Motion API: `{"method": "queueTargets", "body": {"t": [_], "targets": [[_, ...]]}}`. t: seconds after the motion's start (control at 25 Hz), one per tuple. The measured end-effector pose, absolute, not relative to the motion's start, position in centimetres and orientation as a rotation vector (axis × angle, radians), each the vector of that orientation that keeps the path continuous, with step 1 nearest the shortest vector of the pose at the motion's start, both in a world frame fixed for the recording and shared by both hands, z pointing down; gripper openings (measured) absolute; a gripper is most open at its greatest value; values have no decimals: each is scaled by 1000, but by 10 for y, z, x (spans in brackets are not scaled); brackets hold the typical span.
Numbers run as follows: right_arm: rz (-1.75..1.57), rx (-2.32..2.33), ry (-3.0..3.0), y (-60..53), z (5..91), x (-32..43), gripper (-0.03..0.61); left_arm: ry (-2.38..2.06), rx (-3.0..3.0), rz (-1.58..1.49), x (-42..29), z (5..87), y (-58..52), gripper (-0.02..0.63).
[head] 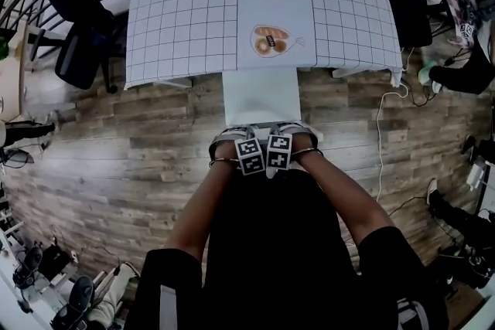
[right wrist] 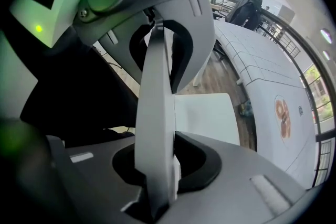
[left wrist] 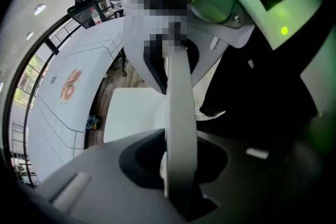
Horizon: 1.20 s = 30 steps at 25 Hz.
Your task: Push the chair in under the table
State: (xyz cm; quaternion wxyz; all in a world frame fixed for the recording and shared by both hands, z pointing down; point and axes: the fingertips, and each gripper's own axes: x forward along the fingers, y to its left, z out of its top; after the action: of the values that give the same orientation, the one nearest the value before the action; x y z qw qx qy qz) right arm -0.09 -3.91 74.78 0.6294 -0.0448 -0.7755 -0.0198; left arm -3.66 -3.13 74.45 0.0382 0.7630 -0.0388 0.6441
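The chair's white seat (head: 261,96) reaches partly under the table (head: 186,19), which wears a grid-pattern cloth. The top rail of its grey back (head: 229,135) sits just below my hands. My left gripper (head: 249,154) and right gripper (head: 278,151) stand side by side on that rail, pointing down. In the left gripper view the left gripper (left wrist: 178,165) has a white finger (left wrist: 181,113) down in the cut-out of the grey back (left wrist: 89,181), clamped on it, with the seat (left wrist: 131,113) beyond. The right gripper (right wrist: 157,176) grips the back (right wrist: 241,176) the same way, above the seat (right wrist: 207,115).
A black office chair (head: 77,4) stands left of the table and dark bags or chairs (head: 410,11) stand at its right corner. A white cable (head: 380,135) runs over the wooden floor on the right. Shoes and gear lie along the lower left and right edges.
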Motion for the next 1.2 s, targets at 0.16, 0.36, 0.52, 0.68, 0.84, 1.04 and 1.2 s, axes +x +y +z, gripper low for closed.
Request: {"method": "queueTargets", "body": {"t": [0.16,0.36,0.52,0.68,0.84,1.04,1.2], "targets": [[-35,-89,-1762,-62,746,-9,80,-94,2352,1973,-45,742,-55,81],[-18,-62,-1758,-87,748,-20,80,-93,2335,1943,-57,743,-82,89],[6,-59,-1751,-98,746,-25,81,-75,2341,1947,-63,742,-94,87],[12,-56,-1757,-116,745,-26,81,-83,2341,1950,-63,741,-112,94],[5,-64,-1757,-127,746,-22,81,-81,2323,1933,-60,742,-123,94],[1,-80,-1762,-144,745,-18,81,-86,2312,1923,-55,742,-139,100],[-2,-82,-1764,-160,744,-19,81,-92,2314,1932,-55,741,-155,89]]}}
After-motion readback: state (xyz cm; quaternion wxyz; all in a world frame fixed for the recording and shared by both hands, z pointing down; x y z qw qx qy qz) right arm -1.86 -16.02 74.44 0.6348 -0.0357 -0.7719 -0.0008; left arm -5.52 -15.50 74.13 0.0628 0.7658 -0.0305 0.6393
